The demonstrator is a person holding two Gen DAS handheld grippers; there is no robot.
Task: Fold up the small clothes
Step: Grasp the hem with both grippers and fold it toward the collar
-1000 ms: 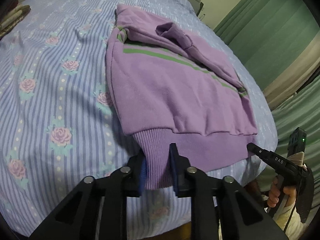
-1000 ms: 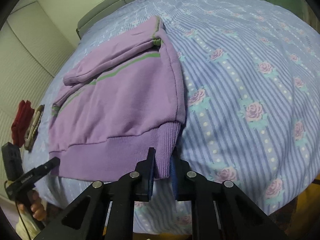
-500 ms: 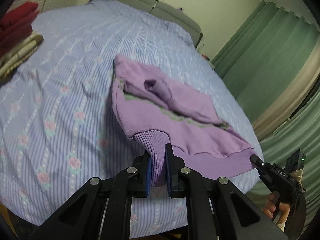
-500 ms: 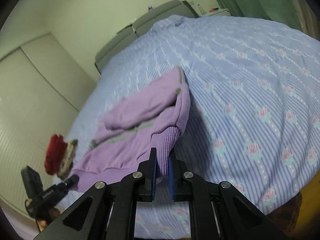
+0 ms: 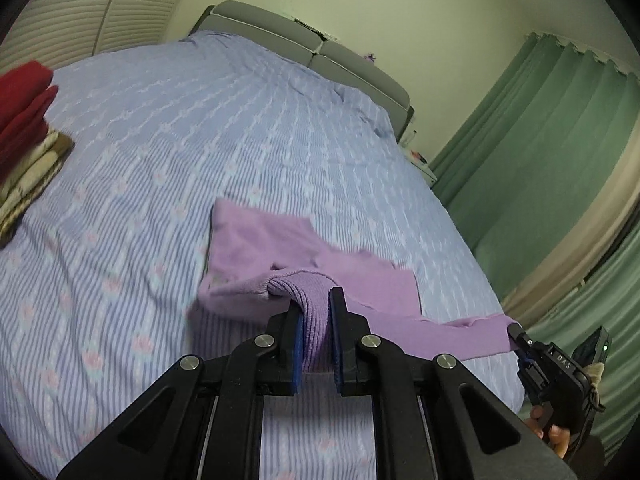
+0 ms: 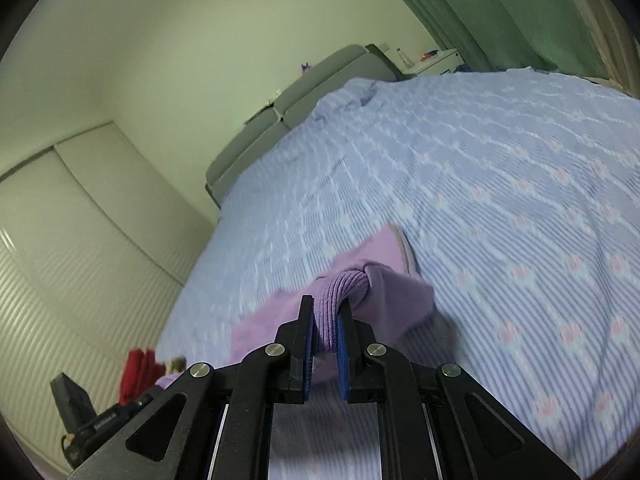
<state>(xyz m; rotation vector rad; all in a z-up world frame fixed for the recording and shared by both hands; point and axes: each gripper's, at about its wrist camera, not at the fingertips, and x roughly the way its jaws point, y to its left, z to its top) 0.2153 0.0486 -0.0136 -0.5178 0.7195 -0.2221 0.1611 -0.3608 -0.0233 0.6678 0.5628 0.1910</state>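
Left wrist view
Left gripper (image 5: 316, 334): its two blue-padded fingers (image 5: 297, 342) are clamped on the ribbed hem (image 5: 308, 286) of the purple sweater (image 5: 256, 240), at one bottom corner.
Sweater position: lifted at the near edge and draped back toward the far side; its far part lies flat on the bed (image 5: 200, 128), about mid-bed and near the close edge.
Hem span: the ribbed band runs rightward from the left gripper to the right gripper (image 5: 516, 330), stretched between them above the sheet.
Right gripper here: seen at the right edge, its tip meeting the far end of the hem; the person's hand (image 5: 550, 434) shows below it.
Bedding: lilac striped sheet with pink roses.
Left edge: a folded red garment (image 5: 20, 100) on top of a beige folded stack (image 5: 34, 176), well apart from the sweater.
Far side: grey headboard (image 5: 308, 56); green curtains (image 5: 552, 152) to the right.

Right wrist view
Right gripper (image 6: 325, 328): blue pads pinched on the ribbed hem (image 6: 344, 284) at the other bottom corner.
Sweater (image 6: 400, 296): bunched just beyond the fingers, its body trailing down to the left and its far edge resting on the bed (image 6: 500, 200).
Left gripper (image 6: 112, 416): a dark shape at the lower left, probably its tip; this blurred view does not show its grip.
Background: the red garment (image 6: 138, 372) at lower left, the headboard (image 6: 296, 100) far, a white louvred wardrobe (image 6: 60, 240) on the left.
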